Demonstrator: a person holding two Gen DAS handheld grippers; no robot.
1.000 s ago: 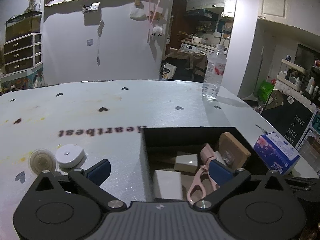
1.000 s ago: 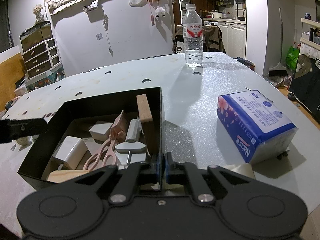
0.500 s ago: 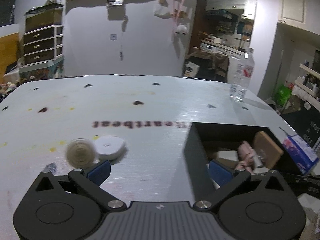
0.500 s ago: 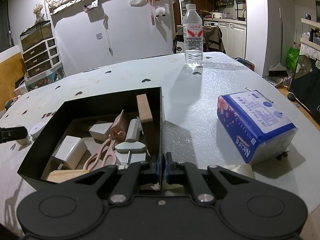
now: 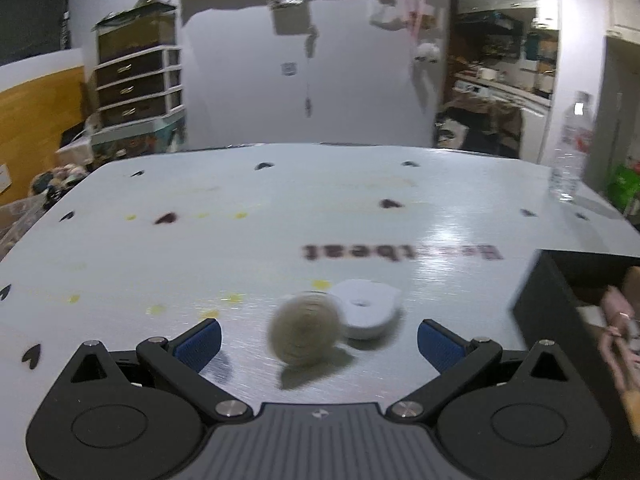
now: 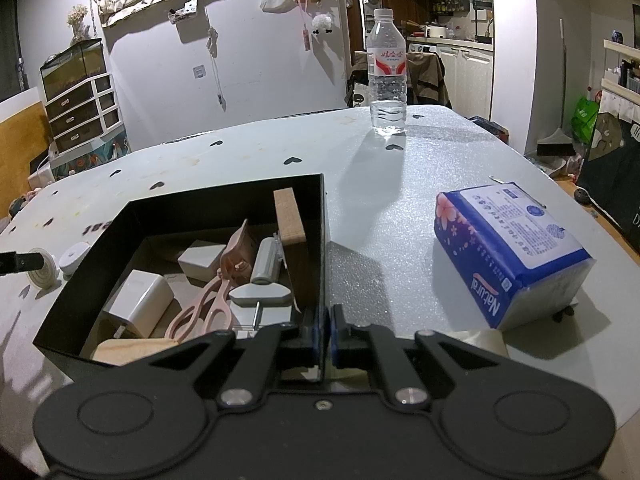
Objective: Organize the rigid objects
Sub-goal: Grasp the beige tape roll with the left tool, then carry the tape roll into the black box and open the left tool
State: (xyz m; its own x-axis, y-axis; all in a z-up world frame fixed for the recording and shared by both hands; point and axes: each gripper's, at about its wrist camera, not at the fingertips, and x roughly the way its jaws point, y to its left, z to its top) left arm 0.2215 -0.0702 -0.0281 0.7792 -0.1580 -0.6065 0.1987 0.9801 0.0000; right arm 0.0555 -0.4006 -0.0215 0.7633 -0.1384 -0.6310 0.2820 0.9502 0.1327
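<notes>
A black box (image 6: 224, 194) on the table holds pink scissors (image 6: 208, 304), white blocks, a grey tool and wooden pieces. My right gripper (image 6: 325, 330) is shut on the box's near right wall. My left gripper (image 5: 318, 338) is open, with a cream ribbed disc (image 5: 306, 330) standing on edge between its fingers and a flat white round case (image 5: 366, 312) just behind it. Both also show left of the box in the right wrist view, the disc (image 6: 40, 272) and the case (image 6: 74, 256). The box's left wall (image 5: 552, 320) shows at the right of the left wrist view.
A water bottle (image 6: 387, 76) stands at the table's far side. A blue tissue pack (image 6: 508, 248) lies right of the box. The white table (image 5: 280, 216) has heart marks and printed lettering. Shelves and a kitchen lie beyond.
My left gripper has swung left, away from the box, and now has the cream disc between its open fingers. The right gripper has not moved.
</notes>
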